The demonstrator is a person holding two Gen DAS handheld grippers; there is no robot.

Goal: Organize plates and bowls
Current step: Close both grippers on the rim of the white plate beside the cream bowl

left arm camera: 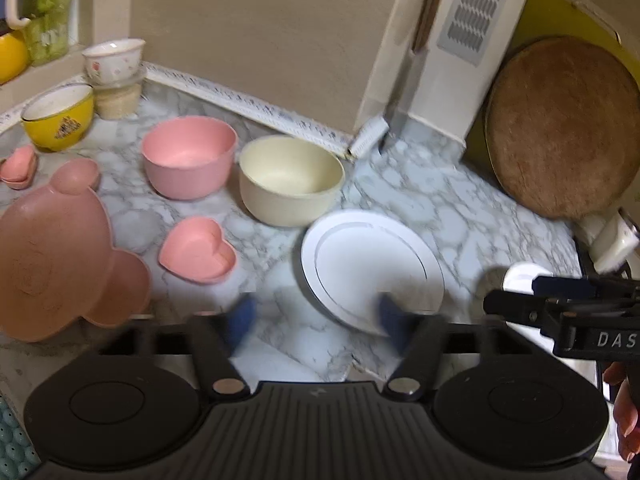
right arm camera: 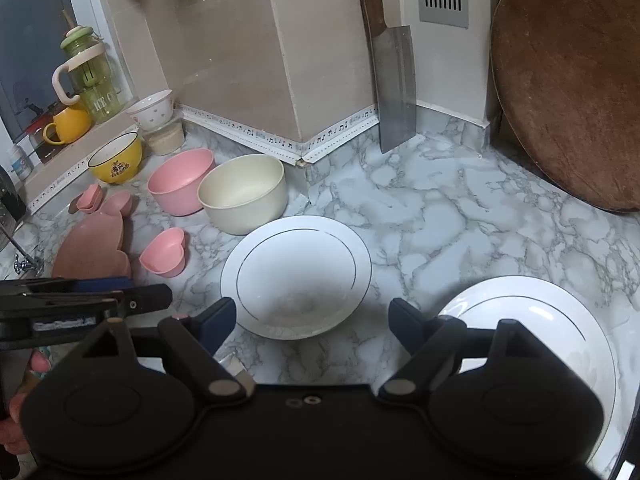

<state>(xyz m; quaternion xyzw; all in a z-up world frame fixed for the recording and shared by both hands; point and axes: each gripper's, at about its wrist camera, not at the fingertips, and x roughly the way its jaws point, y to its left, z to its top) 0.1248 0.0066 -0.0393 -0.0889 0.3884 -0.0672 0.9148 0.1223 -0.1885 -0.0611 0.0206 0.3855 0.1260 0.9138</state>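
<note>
White rimmed plate lies flat on the marble table, just ahead of your right tongs, spread and empty. Left tongs also spread, empty. Risk: the flat rim slips your pinch and knocks the touching cream bowl; second plate sits near.

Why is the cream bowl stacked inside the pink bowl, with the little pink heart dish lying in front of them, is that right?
Not quite. The cream bowl is not inside the pink bowl; it stands beside it on the marble counter, each bowl empty. The right wrist view shows this plainly. The little pink heart dish does lie in front of them.
</note>
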